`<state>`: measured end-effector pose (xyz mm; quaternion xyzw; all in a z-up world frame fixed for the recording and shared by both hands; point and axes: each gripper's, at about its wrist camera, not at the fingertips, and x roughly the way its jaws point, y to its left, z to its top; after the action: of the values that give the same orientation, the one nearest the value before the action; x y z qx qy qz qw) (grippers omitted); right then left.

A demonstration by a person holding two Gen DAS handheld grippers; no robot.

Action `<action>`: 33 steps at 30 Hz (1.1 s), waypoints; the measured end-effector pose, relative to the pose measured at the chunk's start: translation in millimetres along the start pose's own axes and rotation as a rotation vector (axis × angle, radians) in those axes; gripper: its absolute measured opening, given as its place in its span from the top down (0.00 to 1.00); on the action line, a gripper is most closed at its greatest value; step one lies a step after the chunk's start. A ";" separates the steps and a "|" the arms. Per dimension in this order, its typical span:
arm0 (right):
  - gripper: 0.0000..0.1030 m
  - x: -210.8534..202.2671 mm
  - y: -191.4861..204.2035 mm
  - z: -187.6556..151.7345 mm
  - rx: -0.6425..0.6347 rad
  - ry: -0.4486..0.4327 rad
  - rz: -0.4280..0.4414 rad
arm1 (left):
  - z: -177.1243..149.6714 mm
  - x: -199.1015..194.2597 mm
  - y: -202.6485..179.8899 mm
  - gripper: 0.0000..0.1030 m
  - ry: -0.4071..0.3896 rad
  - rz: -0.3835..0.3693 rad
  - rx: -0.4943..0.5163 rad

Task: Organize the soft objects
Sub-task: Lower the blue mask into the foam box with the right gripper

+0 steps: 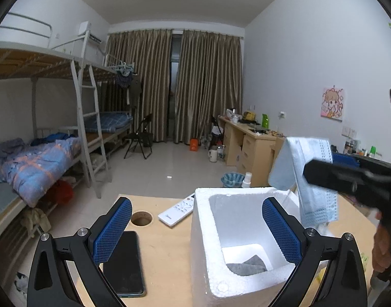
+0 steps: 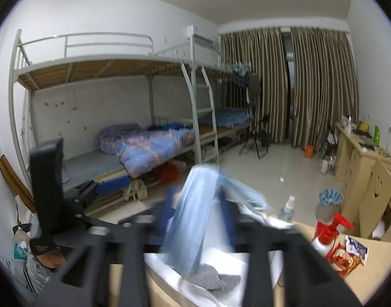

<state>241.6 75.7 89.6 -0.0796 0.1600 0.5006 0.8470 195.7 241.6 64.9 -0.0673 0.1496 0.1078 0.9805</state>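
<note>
Looking along the left gripper (image 1: 196,230), the left wrist view shows its two blue-padded jaws spread wide with nothing between the pads; they straddle the near corner of the open white polystyrene foam box (image 1: 203,232), which stands on the pale wooden tabletop (image 1: 167,250) as the collecting container. A folded grey cloth (image 1: 248,266) already lies on the box floor, so the box evidently serves as the destination for soft items. The light blue pleated face mask (image 1: 310,176) hangs above the box's far right rim, draped from the black right gripper (image 1: 321,172), positioned so that it would fall inside on release. A white remote control (image 1: 178,209) and a black smartphone (image 1: 125,263) lie left of the box, apart from it. In the right wrist view, blurred, the same mask (image 2: 193,212) hangs between the right gripper's (image 2: 198,204) jaws, its lower end touching or just above the grey cloth (image 2: 210,278). The jaws stand partly apart; whether the pads still press on the mask cannot be told. A red-pump white bottle (image 2: 326,232) stands nearby, right.
</note>
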 end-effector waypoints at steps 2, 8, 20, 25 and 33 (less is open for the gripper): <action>0.32 2.4 -2.3 -1.9 0.011 0.017 -0.015 | 0.5 0.8 -1.8 0.01 0.000 -0.001 0.012; 0.22 2.8 1.9 -3.2 -0.008 0.068 -0.014 | 0.2 -1.6 -6.4 0.01 -0.006 -0.004 0.026; 0.17 -8.1 1.4 -5.8 0.021 0.123 0.013 | -1.2 4.7 -7.0 0.01 0.014 -0.018 0.031; 0.11 -14.8 -2.7 -1.4 0.082 0.107 0.051 | -2.2 5.1 -12.9 0.01 0.030 -0.074 0.034; 0.10 -17.1 0.9 5.2 0.095 0.080 0.055 | -7.8 0.6 -39.2 0.01 0.040 -0.160 0.092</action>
<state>234.1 63.6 100.5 -0.0548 0.2197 0.5120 0.8286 203.2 202.5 61.3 -0.0361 0.1682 0.0206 0.9849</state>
